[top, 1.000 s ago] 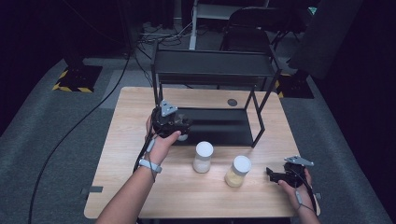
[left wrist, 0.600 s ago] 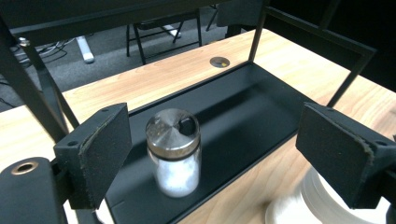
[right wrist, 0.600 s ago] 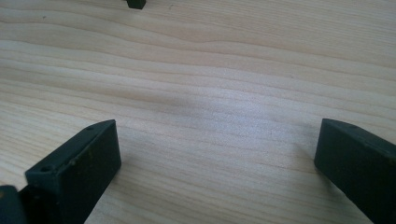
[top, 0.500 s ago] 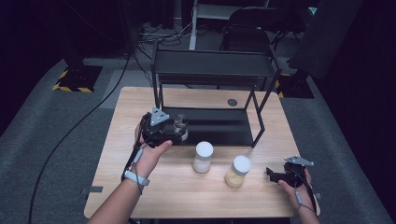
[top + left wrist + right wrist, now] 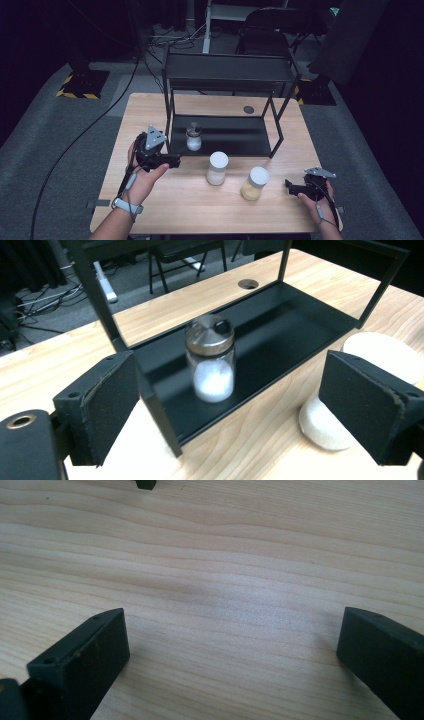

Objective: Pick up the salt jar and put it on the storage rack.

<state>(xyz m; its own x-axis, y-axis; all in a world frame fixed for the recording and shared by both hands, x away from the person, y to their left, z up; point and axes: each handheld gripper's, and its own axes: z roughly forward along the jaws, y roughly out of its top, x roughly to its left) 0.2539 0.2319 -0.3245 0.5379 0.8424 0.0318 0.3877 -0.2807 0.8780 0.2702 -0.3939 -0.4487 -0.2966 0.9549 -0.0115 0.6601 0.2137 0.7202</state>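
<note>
A small glass jar (image 5: pixel 193 136) with a metal lid and white contents stands upright at the left end of the black rack's lower shelf (image 5: pixel 235 136). My left gripper (image 5: pixel 175 161) sits on the table just left of the rack, pointing at the jar (image 5: pixel 210 365) from a short way off. Its jaws have just been opening and stand open with nothing between them. Near the table's right front corner my right gripper (image 5: pixel 290 186) rests open over bare wood (image 5: pixel 232 625).
A white-lidded jar of pale powder (image 5: pixel 217 168) and a jar of yellow powder (image 5: pixel 254 183) stand in front of the rack. The rack's top shelf (image 5: pixel 225 72) overhangs the lower one. A cable hole (image 5: pixel 248 109) lies behind.
My left gripper has drawn back from the rack, leftward and toward the person, leaving the small jar standing alone on the lower shelf. The right gripper has stayed put.
</note>
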